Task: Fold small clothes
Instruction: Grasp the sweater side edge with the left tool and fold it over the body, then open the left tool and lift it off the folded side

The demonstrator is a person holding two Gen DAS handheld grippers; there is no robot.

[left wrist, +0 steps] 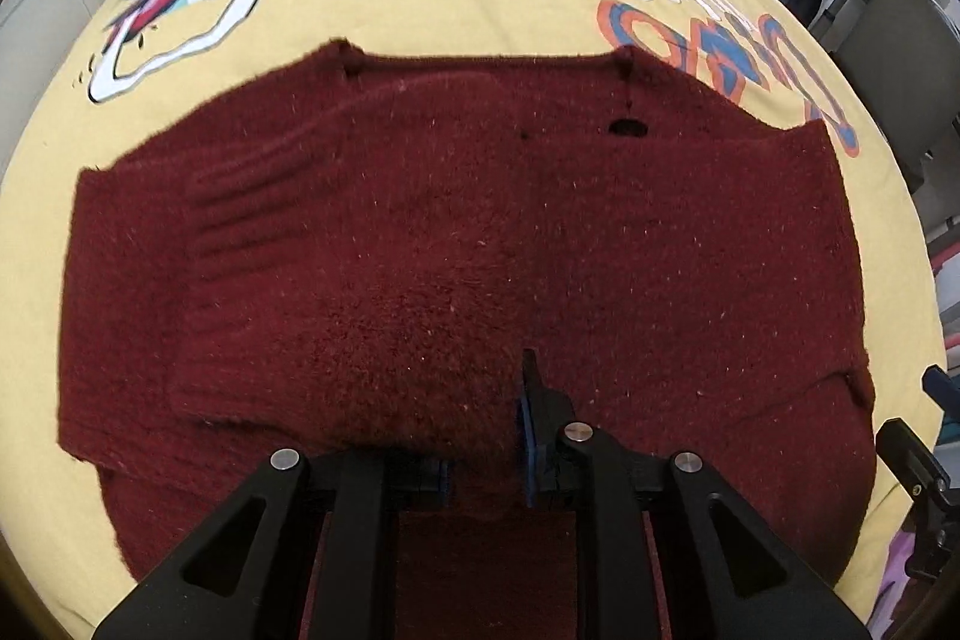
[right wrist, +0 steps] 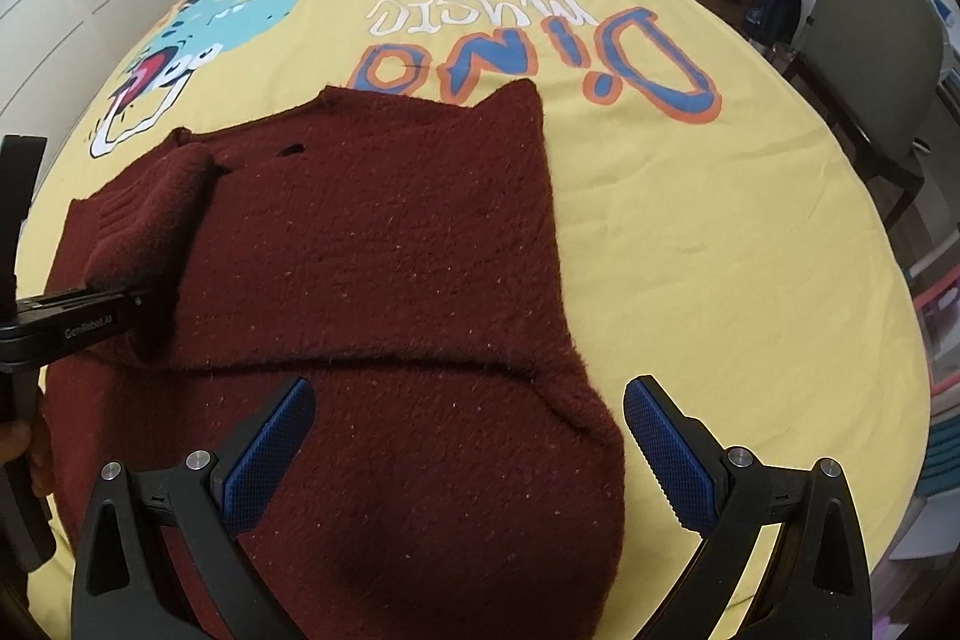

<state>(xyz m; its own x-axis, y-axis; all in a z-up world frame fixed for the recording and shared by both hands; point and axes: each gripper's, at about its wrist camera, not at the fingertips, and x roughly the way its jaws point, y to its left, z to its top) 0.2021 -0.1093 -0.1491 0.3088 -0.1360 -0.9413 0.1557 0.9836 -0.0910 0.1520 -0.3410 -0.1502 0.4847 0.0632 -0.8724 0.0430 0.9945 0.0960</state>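
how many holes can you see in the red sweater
2. A larger oval hole sits near the sweater neckline toward its right shoulder, and a tiny hole lies just left of it. The folded-over parts may hide more.

sweater (left wrist: 480, 232): fuzzy maroon knit | bedspread (right wrist: 690, 232): smooth, probably cotton, matt

Dark red knit sweater (right wrist: 372, 244), sleeves folded inward, flat on bedspread (right wrist: 690, 232).

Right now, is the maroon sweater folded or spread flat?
Partly folded: the maroon sweater has a sleeve lying across its body and a fold edge crossing it.
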